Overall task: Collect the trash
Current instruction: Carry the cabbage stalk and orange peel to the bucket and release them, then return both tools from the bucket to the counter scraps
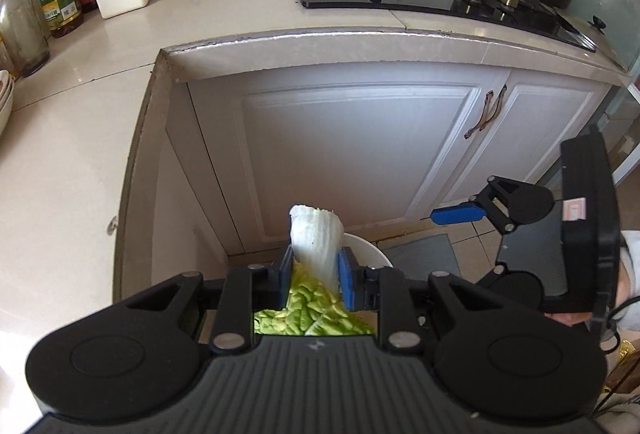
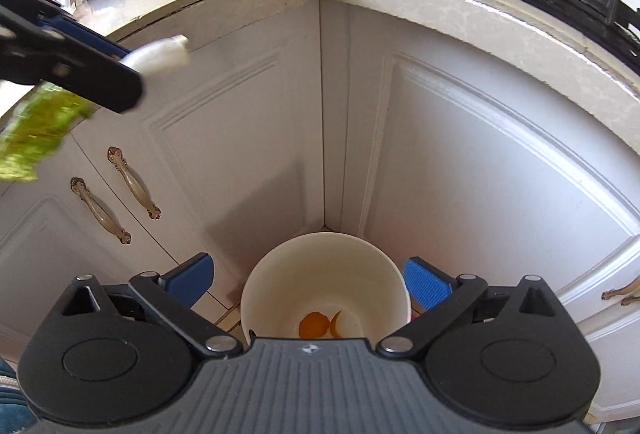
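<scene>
Orange peel (image 2: 314, 326) lies in the white bin (image 2: 276, 274); right gripper (image 2: 316, 282) jaws wide, empty; left gripper (image 1: 316, 274) clamps cabbage leaf (image 1: 316, 234), undropped

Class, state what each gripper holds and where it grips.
Left gripper clamps the cabbage leaf across its white stalk; right gripper holds nothing.

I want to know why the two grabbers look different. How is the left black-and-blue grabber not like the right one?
The left gripper is pinched shut on a cabbage leaf with a white stalk and crinkly green blade; the right gripper stands wide open and holds nothing. The left one sits just short of the white round bin, while the right one hangs over it, above orange peel. Both have black arms and blue pads.
</scene>
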The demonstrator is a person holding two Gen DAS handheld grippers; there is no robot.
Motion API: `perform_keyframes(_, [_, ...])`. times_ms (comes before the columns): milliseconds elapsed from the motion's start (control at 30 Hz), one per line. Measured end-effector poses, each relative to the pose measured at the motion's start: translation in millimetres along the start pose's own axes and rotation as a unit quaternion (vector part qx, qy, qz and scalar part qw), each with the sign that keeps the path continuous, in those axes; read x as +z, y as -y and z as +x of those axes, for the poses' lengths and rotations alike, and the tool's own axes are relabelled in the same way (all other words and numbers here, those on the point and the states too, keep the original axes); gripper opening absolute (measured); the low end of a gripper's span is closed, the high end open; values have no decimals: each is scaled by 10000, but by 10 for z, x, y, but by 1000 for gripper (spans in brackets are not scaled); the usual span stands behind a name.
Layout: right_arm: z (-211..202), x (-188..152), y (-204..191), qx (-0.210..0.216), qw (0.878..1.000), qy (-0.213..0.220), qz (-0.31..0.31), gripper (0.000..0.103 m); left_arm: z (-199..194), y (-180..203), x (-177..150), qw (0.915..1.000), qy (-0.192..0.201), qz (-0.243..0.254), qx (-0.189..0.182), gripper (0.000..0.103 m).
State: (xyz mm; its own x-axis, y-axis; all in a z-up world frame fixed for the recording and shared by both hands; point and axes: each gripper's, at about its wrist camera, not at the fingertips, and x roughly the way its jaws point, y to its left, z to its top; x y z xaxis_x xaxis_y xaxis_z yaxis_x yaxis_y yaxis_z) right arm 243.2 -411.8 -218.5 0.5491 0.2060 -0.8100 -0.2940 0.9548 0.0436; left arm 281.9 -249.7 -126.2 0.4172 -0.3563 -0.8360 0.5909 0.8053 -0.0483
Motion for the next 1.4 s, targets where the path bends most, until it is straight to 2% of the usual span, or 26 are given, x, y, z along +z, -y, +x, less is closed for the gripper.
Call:
perform_keyframes(300, [-342, -151, 98, -262, 9993, 63, 244, 103, 713, 156, 33, 9995, -290, -70, 60, 23])
perform_keyframes(433, [-498, -227, 141, -387, 9985, 96, 389, 103, 1123, 243, -14, 9983, -551, -164, 76, 23])
perform_keyframes(800, [-780, -367, 208, -717, 9949, 127, 694, 103, 1897, 441, -151, 9952, -957, 83, 163, 25])
perform_keyframes(933, [-852, -399, 212, -815, 9934, 153, 791, 103, 2060, 460, -149, 9943, -1024, 88, 291, 35])
perform_keyframes(1033, [-897, -422, 212, -873, 9926, 158, 826, 103, 2084, 495, -139, 9941, -981, 184, 423, 59])
perform_keyframes(1067, [-903, -423, 218, -880, 9926, 159, 822, 103, 2082, 504, -139, 9945, -945, 211, 411, 64])
perform_keyframes(1400, [-965, -367, 208, -977, 9922, 233, 733, 103, 1894, 551, -77, 9963, -723, 136, 453, 80])
